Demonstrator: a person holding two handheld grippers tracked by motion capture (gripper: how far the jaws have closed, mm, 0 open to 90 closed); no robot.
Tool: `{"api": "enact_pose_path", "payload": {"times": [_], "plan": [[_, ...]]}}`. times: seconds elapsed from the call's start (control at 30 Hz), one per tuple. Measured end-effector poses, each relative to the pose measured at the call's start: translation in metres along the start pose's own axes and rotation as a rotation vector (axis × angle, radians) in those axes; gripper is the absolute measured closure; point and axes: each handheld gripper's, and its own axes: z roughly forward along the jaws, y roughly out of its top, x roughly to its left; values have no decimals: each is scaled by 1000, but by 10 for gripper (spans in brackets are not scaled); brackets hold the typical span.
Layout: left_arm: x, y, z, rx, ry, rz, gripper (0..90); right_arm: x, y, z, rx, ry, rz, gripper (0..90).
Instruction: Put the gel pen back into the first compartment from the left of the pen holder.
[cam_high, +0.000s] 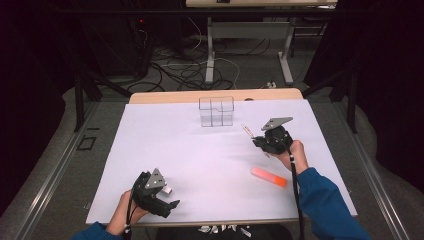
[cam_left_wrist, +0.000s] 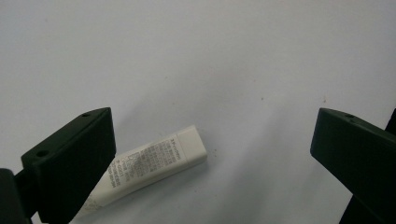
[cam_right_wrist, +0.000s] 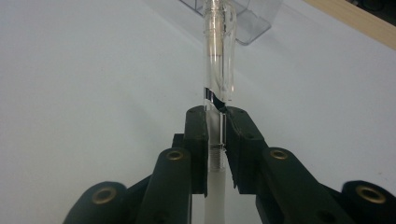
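My right gripper (cam_high: 258, 141) hovers right of the table's middle, shut on a clear plastic pen (cam_high: 247, 131). In the right gripper view the pen (cam_right_wrist: 217, 70) runs upright between the pressed pads of that gripper (cam_right_wrist: 215, 122) and points toward a clear box (cam_right_wrist: 250, 16). My left gripper (cam_high: 169, 195) sits near the table's front edge, open, by a small white tube (cam_high: 166, 190). In the left gripper view the printed tube (cam_left_wrist: 149, 167) lies flat on the white surface between the wide-apart jaws of the left gripper (cam_left_wrist: 212, 149), close to the left jaw and untouched.
A clear compartment box (cam_high: 216, 111) stands at the back middle of the white table top (cam_high: 165, 135). An orange marker (cam_high: 269, 177) lies near the right forearm. Cables and table legs lie on the floor beyond the far edge.
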Motion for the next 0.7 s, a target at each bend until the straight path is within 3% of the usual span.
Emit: {"api": "enact_pose_path", "payload": {"times": [0.1,0.2,0.33,0.37,0.5,0.7], "plan": [[1,0,-1,20,-8,2,2,1,1,1,-18,-7,8,792],[1,0,-1,10,-5,2,3,2,4,1,-21,12,17,791],[0,0,-1,9,-8,-2,2,7,7,3,-53,2,14,792],[1,0,-1,8,-6,4,2,8,8,2,-37,14,17,792],[0,-1,0,3,-1,-3,2,12,12,4,-69,39,23,792],[0,-1,0,3,1,-4,2,17,25,6,-87,37,10,792]]}}
